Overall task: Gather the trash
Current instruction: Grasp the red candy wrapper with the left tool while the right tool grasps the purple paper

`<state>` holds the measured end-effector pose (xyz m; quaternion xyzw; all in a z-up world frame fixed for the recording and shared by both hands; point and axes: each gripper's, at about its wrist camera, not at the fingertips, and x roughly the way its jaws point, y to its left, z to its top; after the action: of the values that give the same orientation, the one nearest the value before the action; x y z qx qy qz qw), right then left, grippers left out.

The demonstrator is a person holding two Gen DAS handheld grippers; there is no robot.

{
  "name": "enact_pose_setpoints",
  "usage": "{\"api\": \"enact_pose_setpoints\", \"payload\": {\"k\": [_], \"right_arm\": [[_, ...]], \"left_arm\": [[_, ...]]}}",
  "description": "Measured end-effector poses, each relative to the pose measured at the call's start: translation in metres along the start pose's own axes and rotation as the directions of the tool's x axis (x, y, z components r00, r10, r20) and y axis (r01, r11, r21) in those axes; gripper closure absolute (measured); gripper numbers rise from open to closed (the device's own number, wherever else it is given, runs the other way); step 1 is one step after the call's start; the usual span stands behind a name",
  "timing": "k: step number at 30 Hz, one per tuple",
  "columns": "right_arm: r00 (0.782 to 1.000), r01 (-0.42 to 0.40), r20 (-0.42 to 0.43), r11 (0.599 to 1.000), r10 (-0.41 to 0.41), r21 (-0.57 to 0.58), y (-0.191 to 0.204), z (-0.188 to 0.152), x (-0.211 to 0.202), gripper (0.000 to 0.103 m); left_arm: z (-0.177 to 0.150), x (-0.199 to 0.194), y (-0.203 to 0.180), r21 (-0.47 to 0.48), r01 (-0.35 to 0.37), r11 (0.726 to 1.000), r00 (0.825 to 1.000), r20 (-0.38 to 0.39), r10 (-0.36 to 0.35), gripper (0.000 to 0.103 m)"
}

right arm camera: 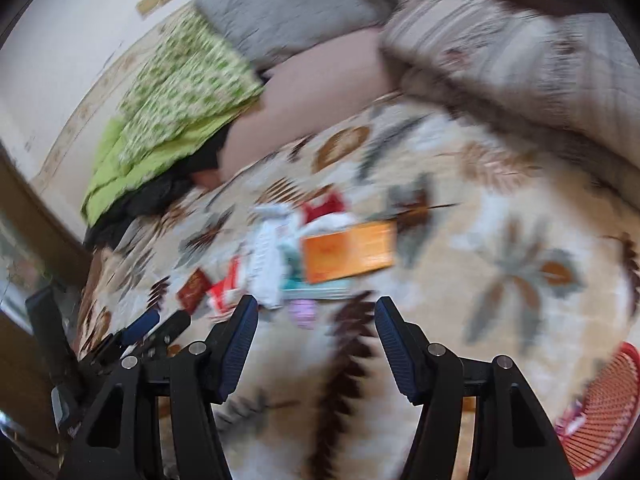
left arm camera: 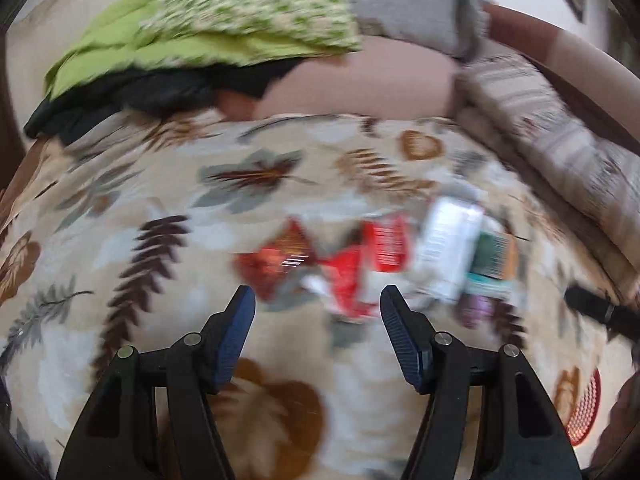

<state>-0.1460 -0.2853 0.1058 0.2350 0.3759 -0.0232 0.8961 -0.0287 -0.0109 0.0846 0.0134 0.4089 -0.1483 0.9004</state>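
Note:
A heap of trash lies on a leaf-patterned blanket: red wrappers, a white packet, a teal and orange box and a small purple piece. My left gripper is open and empty, just short of the red wrappers. In the right wrist view the heap shows an orange box, the white packet, red wrappers and the purple piece. My right gripper is open and empty, close to the purple piece. Both views are blurred.
A red mesh basket sits at the lower right; it also shows in the left wrist view. Green cloth, a pink pillow and a striped cushion lie behind. The left gripper shows in the right wrist view.

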Motion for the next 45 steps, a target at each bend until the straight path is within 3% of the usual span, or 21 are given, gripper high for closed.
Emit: {"api": "enact_pose_setpoints", "payload": {"k": [3,5,7,11,14,16,18,20,21,23,25,30,38,45], "right_arm": [[0.997,-0.057,-0.049,0.998,0.056,-0.023,0.009,-0.010,0.042,0.038],[0.997,-0.024,-0.070,0.997,0.018,-0.075,0.011,-0.021,0.065,0.048],[0.992,0.026,-0.118,0.994,-0.039,-0.107,0.010,-0.028,0.091,0.048],[0.987,0.058,-0.143,0.994,-0.071,-0.095,0.000,-0.021,0.117,0.048],[0.981,0.010,-0.193,1.000,-0.014,-0.025,-0.013,-0.018,0.132,0.048],[0.981,0.017,-0.192,0.999,-0.024,-0.037,-0.012,-0.015,0.138,0.049],[0.982,0.036,-0.181,0.997,-0.049,-0.075,-0.006,-0.015,0.143,0.058],[0.983,0.046,-0.171,0.993,-0.064,-0.104,0.003,-0.017,0.146,0.075],[0.984,0.045,-0.166,0.993,-0.063,-0.111,0.006,-0.017,0.145,0.075],[0.985,0.045,-0.161,0.991,-0.065,-0.129,0.011,-0.017,0.142,0.075],[0.986,0.033,-0.157,0.990,-0.055,-0.141,0.014,-0.017,0.135,0.075],[0.990,-0.002,-0.137,0.991,-0.017,-0.136,0.014,-0.017,0.116,0.075],[0.997,-0.006,-0.083,0.995,-0.002,-0.100,-0.004,-0.010,0.090,0.075],[0.999,0.003,-0.050,0.997,-0.007,-0.081,-0.018,-0.007,0.072,0.075]], "left_arm": [[0.005,0.010,0.025,-0.002,0.027,1.000,1.000,-0.008,-0.027,0.038],[0.009,0.020,0.034,0.012,0.052,0.999,0.998,-0.026,-0.051,0.038],[0.015,0.034,0.036,0.034,0.061,0.998,0.997,-0.047,-0.059,0.038],[0.017,0.052,0.024,0.126,0.080,0.989,0.994,-0.083,-0.070,0.038],[0.016,0.064,0.013,0.208,0.070,0.976,0.994,-0.096,-0.051,0.038],[0.018,0.073,0.010,0.250,0.047,0.967,0.995,-0.102,-0.022,0.038],[0.020,0.081,0.009,0.273,0.028,0.962,0.995,-0.102,0.000,0.038],[0.022,0.089,0.008,0.287,0.017,0.958,0.993,-0.113,0.016,0.038],[0.022,0.093,0.009,0.289,0.005,0.957,0.994,-0.109,0.028,0.038],[0.021,0.101,0.011,0.282,-0.011,0.959,0.992,-0.120,0.046,0.039],[0.018,0.109,0.013,0.268,-0.018,0.963,0.990,-0.131,0.055,0.056],[0.013,0.094,0.023,0.138,-0.022,0.990,0.995,-0.095,0.035,0.067],[0.004,0.012,-0.011,0.017,0.018,1.000,0.998,0.065,-0.019,0.068],[-0.018,-0.016,-0.078,-0.004,0.041,0.999,0.995,0.091,-0.040,0.068]]}}
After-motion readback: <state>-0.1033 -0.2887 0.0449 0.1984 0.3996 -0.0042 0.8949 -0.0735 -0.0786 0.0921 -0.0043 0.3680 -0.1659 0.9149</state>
